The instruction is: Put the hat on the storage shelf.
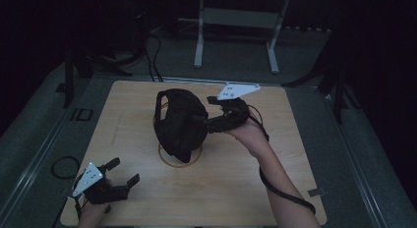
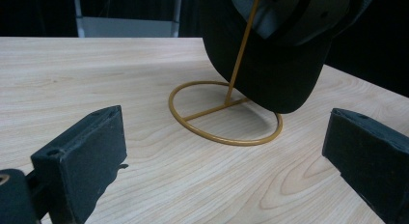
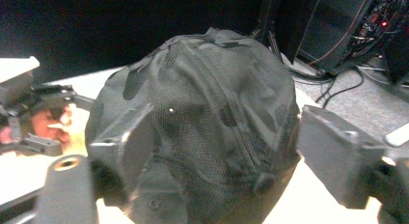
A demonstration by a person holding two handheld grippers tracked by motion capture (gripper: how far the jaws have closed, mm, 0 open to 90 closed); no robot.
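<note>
resting on its gold wire stand (image 2: 225, 121), black cap (image 1: 179, 121) between spread right gripper (image 1: 202, 121) fingers (left gripper (image 1: 124, 173) fingers spread too)

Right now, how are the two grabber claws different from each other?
The right gripper is up against the black cap on the gold wire stand; the left gripper is near the table's front corner, touching nothing. The right one's jaws straddle the cap; the left one's jaws hold only air. Both are black, hand-held and open.

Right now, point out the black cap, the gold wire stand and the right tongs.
black cap (image 1: 179, 121), high view, on its crown.
gold wire stand (image 2: 226, 137), left gripper view, on its base ring.
right tongs (image 1: 202, 121), high view, between its fingertips.
</note>
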